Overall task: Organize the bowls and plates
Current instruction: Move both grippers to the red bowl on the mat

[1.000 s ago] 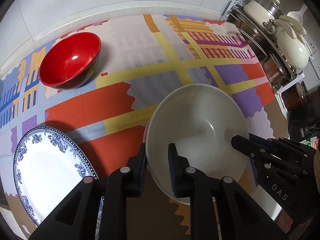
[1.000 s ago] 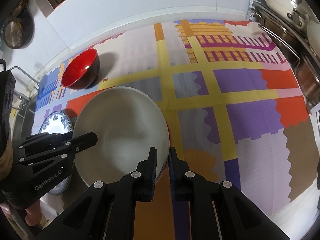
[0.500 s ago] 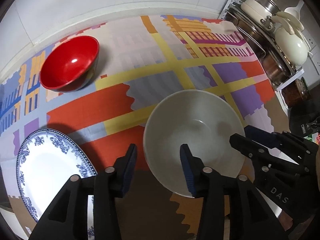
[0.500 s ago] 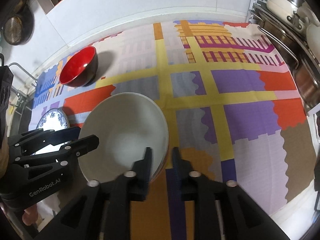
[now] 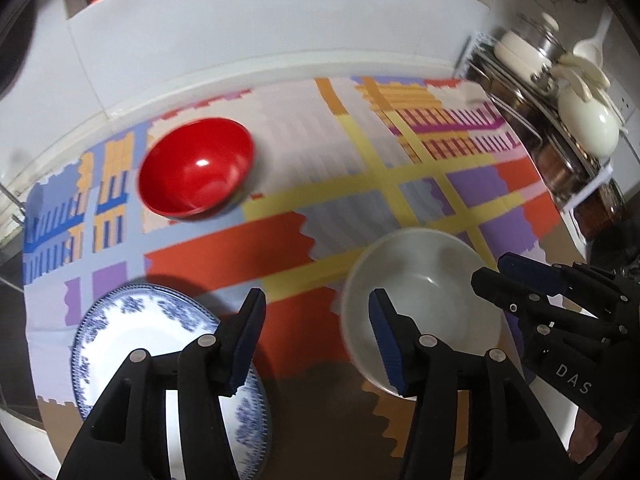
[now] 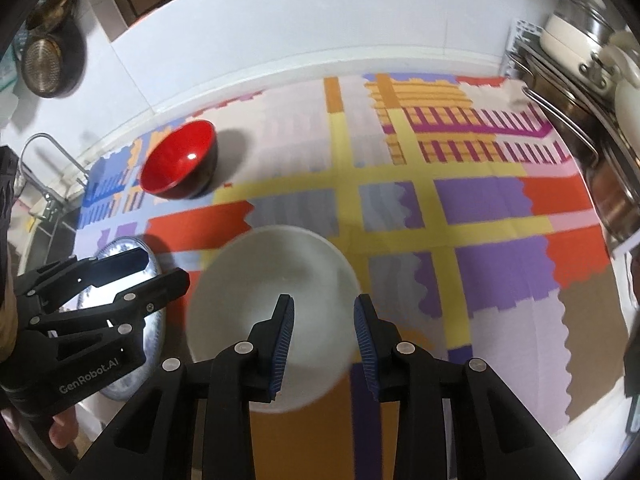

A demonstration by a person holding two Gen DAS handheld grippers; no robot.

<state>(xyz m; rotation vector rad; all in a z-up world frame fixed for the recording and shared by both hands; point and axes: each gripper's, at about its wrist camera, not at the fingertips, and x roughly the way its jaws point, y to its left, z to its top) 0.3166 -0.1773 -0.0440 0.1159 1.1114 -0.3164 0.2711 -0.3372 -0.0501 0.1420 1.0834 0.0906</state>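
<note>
A large white bowl sits on the patterned cloth near the front. A red bowl stands at the back left. A blue-and-white plate lies at the front left. My left gripper is open and empty, above the cloth between the plate and the white bowl. My right gripper is open and empty, above the white bowl's near right rim. Each gripper also shows in the other's view: the right, the left.
A metal rack with pots, lids and a white kettle stands at the right edge. A white tiled wall runs along the back. A sink tap and a hanging strainer are at the far left.
Both grippers were shut on the white bowl's rim a second ago. Both have opened and drawn back and up. The bowl now rests on the cloth.
</note>
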